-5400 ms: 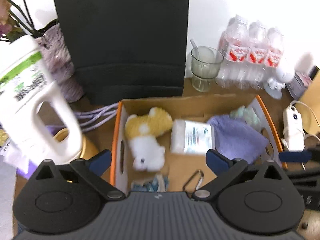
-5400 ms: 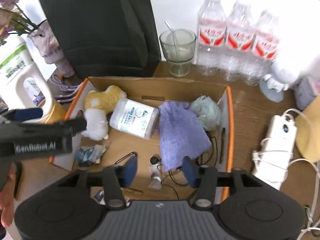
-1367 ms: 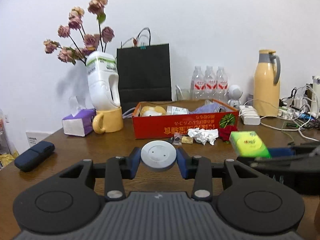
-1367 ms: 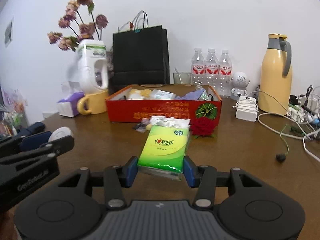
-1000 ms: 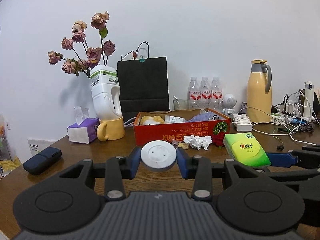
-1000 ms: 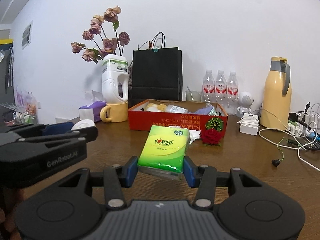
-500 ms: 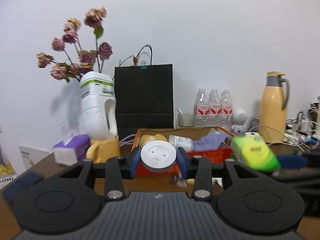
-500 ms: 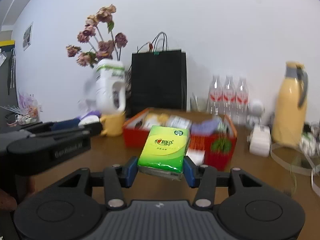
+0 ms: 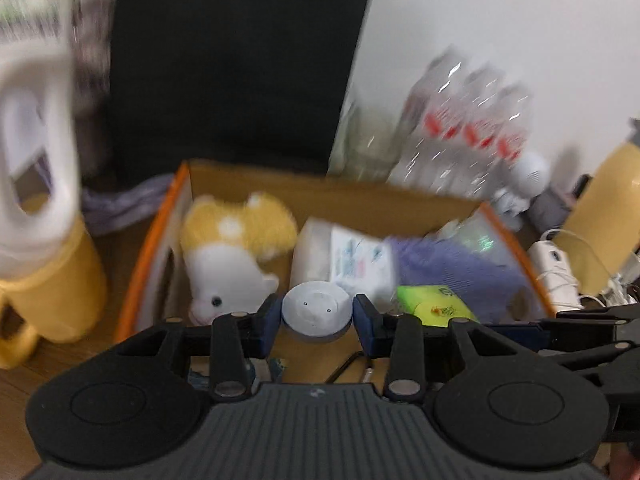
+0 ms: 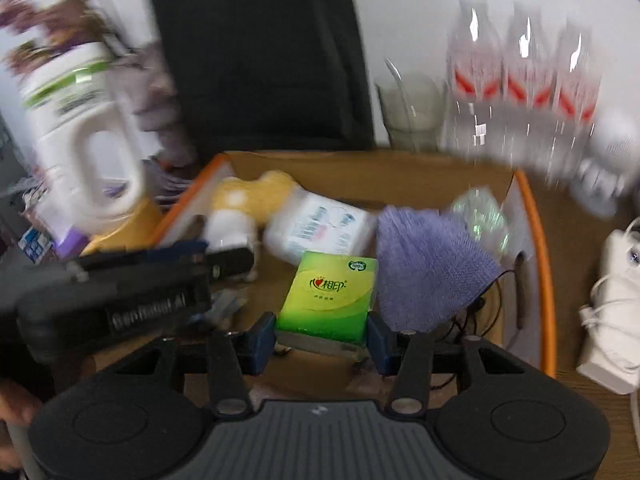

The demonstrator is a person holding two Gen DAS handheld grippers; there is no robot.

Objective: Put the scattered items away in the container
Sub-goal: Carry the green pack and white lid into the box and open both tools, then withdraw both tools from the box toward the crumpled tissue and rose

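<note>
Between the blue pads of the left gripper sits a white round disc, pinched across its width; the right gripper is clamped on the near end of a green tissue pack. Both loads hang over the open cardboard box, above its near half. I judge the disc rigid, smooth and light, so the edge-to-edge pinch suits it but could slip; the tissue pack looks soft and squashy, best held by its flanks as now. Deeper inside the box lie a yellow-and-white plush toy, a white wipes packet and a purple cloth. Only the right wrist view shows the dark cable at the box's right wall and a glass behind it; only the left shows the plush's face. Both views are blurred.
</note>
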